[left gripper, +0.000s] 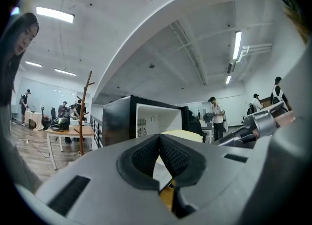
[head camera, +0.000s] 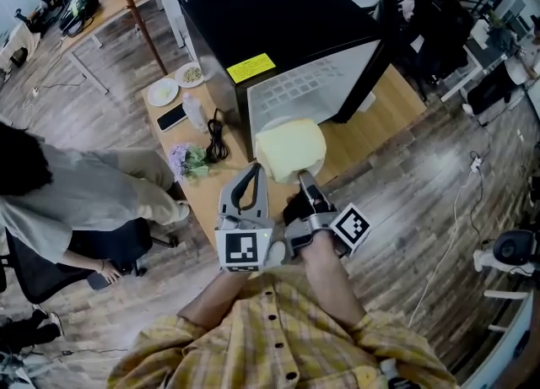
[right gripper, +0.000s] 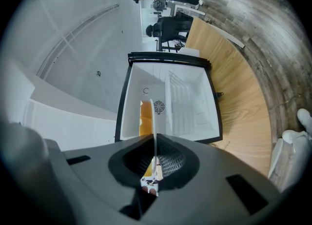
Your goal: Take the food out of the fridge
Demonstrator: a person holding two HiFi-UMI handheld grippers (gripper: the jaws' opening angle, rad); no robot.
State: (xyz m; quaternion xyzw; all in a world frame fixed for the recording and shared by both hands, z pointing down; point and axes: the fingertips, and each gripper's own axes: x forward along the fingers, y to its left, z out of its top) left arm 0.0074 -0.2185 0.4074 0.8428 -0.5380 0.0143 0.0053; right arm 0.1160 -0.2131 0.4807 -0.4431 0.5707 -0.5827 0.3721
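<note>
Yellow food pack (head camera: 290,150) seemed light and thin; right gripper (head camera: 305,180) pinched its near edge, left gripper (head camera: 252,171) was closed, empty.

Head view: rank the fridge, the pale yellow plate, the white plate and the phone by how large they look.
1. fridge
2. pale yellow plate, though it is nearer the camera, which inflates it
3. white plate and phone: look alike, not ranked
</note>
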